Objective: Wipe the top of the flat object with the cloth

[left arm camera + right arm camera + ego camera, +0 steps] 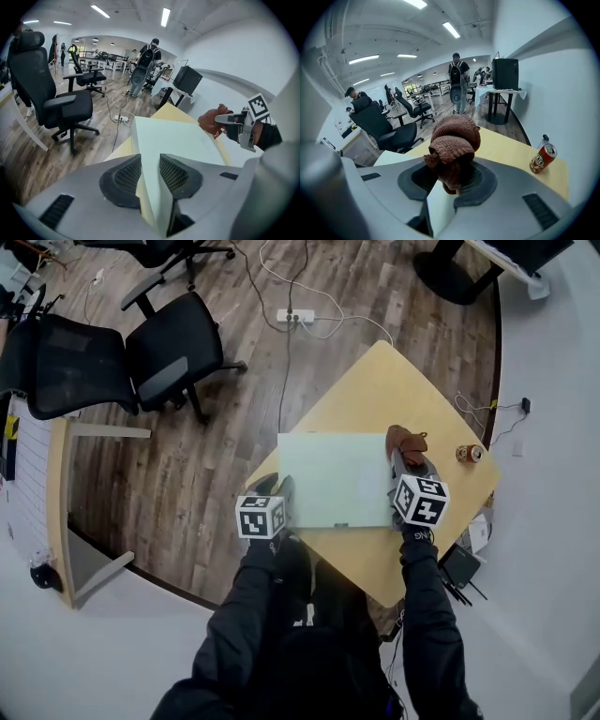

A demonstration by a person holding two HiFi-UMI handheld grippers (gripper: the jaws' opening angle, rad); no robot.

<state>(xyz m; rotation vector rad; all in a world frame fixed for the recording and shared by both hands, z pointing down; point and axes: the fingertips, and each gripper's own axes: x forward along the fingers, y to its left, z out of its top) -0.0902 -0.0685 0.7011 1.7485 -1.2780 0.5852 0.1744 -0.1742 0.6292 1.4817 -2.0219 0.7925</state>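
A pale green flat board (333, 479) lies on the yellow table (375, 381). My left gripper (279, 493) is at the board's left edge. In the left gripper view its jaws (150, 161) stand open with the edge of the board (178, 138) between them. My right gripper (408, 460) is at the board's right edge, shut on a bunched brown knitted cloth (406, 440). The right gripper view shows the cloth (457, 136) bulging up out of the jaws (450, 176), with a strip of the board (389, 158) to the left. The cloth (211, 123) also shows in the left gripper view.
A red drink can (469, 454) stands on the table right of the cloth, also seen as the can (543, 158) in the right gripper view. Two black office chairs (173, 357) (66, 367) and a power strip (295, 316) sit on the wooden floor beyond the table.
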